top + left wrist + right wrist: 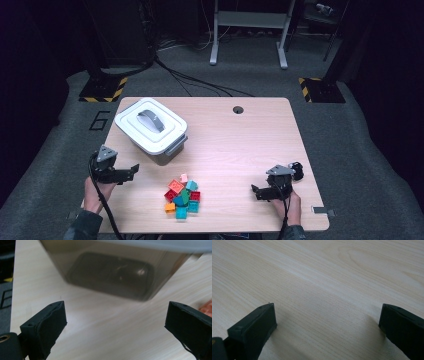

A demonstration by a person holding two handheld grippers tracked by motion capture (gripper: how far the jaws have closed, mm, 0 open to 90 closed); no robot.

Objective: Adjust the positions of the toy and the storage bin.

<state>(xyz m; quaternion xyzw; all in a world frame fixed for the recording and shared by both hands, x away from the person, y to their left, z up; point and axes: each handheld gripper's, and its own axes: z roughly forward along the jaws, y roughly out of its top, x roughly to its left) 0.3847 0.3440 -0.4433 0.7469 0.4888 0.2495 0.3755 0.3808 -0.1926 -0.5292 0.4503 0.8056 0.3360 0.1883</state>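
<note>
Near the front edge of the table (235,145), a heap of small coloured blocks (183,196) is seen between the two grippers, slightly left of the middle of that edge; red, teal, green, orange and pink pieces can be made out, packed against one another. The left gripper (131,171) is held by a hand (95,192) close to the front left corner, low over the wood, with its jaws turned toward the centre of the table and set wide apart; nothing is held between them. In the left gripper view the jaws are spread to either side of bare wood, the grey wall of a lidded container (112,272) is seen just ahead, and a sliver of a red block (207,308) is caught at the right edge. The right gripper (256,192) is held near the front right corner, well apart from the blocks, its jaws pointed leftward toward the heap; in the right gripper view they are likewise spread wide over plain wood grain, with nothing gripped. Farther back, toward the rear left corner, the container is set at an angle to the edges, closed by a white lid (150,125) with a grey handle (151,120) lying across its top. A round cable hole (238,109) is seen near the rear edge.
</note>
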